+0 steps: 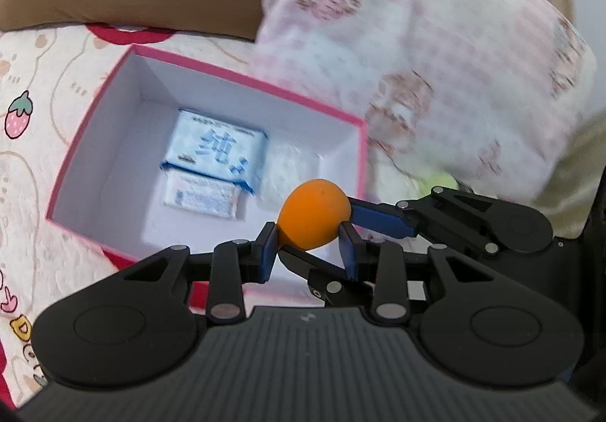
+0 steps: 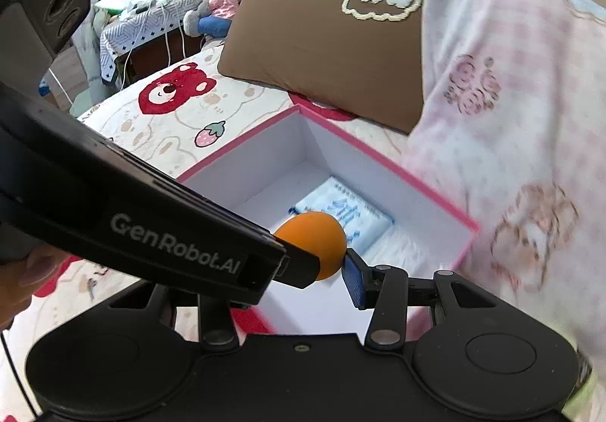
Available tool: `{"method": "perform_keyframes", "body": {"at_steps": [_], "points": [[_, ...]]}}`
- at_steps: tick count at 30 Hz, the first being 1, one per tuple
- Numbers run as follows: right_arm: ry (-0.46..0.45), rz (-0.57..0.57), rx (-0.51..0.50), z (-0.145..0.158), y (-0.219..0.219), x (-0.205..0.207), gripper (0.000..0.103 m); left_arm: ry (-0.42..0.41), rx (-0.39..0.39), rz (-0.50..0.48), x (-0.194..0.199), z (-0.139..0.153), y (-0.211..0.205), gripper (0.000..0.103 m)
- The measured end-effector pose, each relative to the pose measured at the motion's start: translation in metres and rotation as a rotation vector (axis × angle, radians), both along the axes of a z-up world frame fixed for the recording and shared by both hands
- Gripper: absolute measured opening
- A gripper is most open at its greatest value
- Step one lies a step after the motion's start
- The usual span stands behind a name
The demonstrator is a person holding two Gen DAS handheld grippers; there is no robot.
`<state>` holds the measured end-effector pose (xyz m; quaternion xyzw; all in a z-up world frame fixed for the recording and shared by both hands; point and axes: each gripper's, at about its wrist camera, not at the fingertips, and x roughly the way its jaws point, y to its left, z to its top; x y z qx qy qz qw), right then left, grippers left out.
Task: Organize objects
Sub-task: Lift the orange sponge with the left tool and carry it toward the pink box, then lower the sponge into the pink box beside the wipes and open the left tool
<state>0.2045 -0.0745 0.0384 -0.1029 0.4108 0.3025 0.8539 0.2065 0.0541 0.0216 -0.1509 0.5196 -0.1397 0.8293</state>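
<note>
Two grippers, left gripper (image 1: 308, 249) and right gripper (image 2: 329, 276), clamp orange ball (image 1: 313, 213) over box's near edge (image 1: 125, 257).

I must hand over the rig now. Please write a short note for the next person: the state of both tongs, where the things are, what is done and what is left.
Left tongs: shut on the orange ball, above the near end of the pink box.
Right tongs: one blue pad touches the same ball; the other finger is hidden, so its grip is unclear.
Done: blue tissue pack and a smaller white pack lie in the box.
Left: lower the ball into the box and release.
</note>
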Motion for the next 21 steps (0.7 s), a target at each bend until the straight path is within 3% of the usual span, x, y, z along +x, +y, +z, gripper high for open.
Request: {"method": "perform_keyframes", "body": {"at_steps": [14,21], "points": [[0.144,0.101,-0.152,-0.066,0.032,0.098,0.049,0.135,-0.085,0.159,0.083,-0.087,0.022,0.034],[0.161,0.158,-0.226,-0.091,0.044,0.119,0.048,0.171,-0.102,0.207,0.105,-0.115,0.026,0.033]]}}
